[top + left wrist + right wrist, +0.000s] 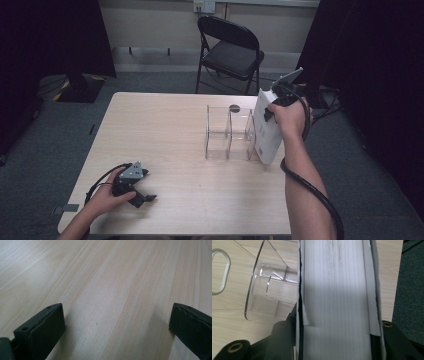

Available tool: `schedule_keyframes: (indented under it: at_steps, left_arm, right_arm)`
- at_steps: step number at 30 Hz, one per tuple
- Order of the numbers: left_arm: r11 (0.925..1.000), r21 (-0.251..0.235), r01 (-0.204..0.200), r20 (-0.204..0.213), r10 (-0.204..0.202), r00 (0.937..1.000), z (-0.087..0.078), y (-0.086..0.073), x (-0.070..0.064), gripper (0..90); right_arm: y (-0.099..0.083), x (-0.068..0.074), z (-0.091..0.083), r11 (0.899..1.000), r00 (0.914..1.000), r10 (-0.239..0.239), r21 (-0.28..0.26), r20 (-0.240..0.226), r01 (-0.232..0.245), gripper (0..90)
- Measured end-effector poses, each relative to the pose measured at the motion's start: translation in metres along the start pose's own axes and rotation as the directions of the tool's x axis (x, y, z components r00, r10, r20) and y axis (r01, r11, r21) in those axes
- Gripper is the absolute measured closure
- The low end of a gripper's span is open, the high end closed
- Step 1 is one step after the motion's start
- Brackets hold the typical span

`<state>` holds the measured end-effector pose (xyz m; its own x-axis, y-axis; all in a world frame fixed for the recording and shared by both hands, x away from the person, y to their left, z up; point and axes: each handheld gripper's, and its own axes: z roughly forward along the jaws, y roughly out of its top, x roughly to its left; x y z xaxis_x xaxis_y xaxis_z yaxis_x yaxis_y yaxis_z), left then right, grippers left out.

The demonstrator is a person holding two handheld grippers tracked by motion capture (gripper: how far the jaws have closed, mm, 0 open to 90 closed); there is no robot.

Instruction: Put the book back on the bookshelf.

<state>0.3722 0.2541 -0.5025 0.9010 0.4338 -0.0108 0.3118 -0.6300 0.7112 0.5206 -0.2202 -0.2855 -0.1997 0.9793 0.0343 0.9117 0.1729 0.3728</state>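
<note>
In the high view the right gripper point(276, 100) grasps a white book point(266, 131) at the worktop's point(165, 130) three o'clock edge, just beside a clear organiser point(227, 134); the left gripper point(141, 196) rests at seven o'clock. The left gripper view shows its jaws spread, released, over bare wood. The right gripper view shows the book's page edges point(337, 300) clamped between the jaws; no writing is legible.

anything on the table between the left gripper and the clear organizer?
Nothing: bare wood between left gripper and clear organizer, per the high view.
</note>
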Motion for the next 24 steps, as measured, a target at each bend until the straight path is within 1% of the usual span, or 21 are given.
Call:
schedule_keyframes:
  at_steps: [1,3,4,6,11,12,14,20,21,24]
  left_arm:
    - [1.0000,0.000,0.000,0.000,0.000,1.0000,0.0000,0.0000,0.0000,0.0]
    - [1.0000,-0.001,0.000,0.000,0.000,1.0000,0.0001,0.0000,0.0000,0.0]
    - [1.0000,-0.001,0.000,0.000,0.000,1.0000,0.0001,0.0000,0.0000,0.0]
    - [1.0000,-0.001,-0.001,0.000,0.001,1.0000,0.0001,0.0000,0.0001,0.0]
    - [1.0000,0.000,-0.001,0.000,0.001,1.0000,0.0001,0.0000,0.0001,0.0]
    - [1.0000,-0.001,-0.001,0.001,0.001,1.0000,0.0001,0.0000,0.0000,0.0]
    - [1.0000,-0.001,-0.001,0.000,0.001,1.0000,0.0001,0.0000,0.0000,0.0]
    - [1.0000,-0.001,0.000,0.001,0.000,1.0000,0.0001,0.0000,0.0000,0.0]
    - [1.0000,-0.001,-0.001,0.000,0.001,1.0000,0.0001,0.0000,0.0000,0.0]
    - [1.0000,0.000,0.000,0.001,0.000,1.0000,0.0001,0.0000,0.0000,0.0]
  right_arm:
    - [0.0001,-0.0002,0.0003,1.000,1.0000,0.009,-0.002,-0.001,-0.009,52.6]
    - [0.0000,-0.0010,0.0011,1.000,1.0000,0.009,-0.003,-0.001,-0.009,52.6]
    - [-0.0001,-0.0013,0.0013,1.000,0.9999,0.013,-0.010,0.001,-0.013,52.6]
    - [0.0002,-0.0013,0.0022,1.000,0.9999,0.008,-0.008,0.007,-0.008,52.6]
    - [0.0004,-0.0007,0.0047,1.000,0.9995,0.017,-0.008,0.025,-0.017,52.6]
    - [0.0004,-0.0009,0.0052,1.000,0.9994,0.026,-0.013,0.023,-0.026,52.6]
    - [0.0005,-0.0006,0.0065,1.000,0.9994,0.021,-0.016,0.026,-0.021,52.6]
    - [0.0012,0.0003,0.0088,0.999,0.9992,0.026,-0.029,0.030,-0.026,52.6]
    - [0.0016,0.0009,0.0092,0.999,0.9993,0.019,-0.027,0.033,-0.018,52.6]
    - [0.0023,0.0014,0.0101,1.000,0.9993,0.019,-0.022,0.033,-0.018,52.6]
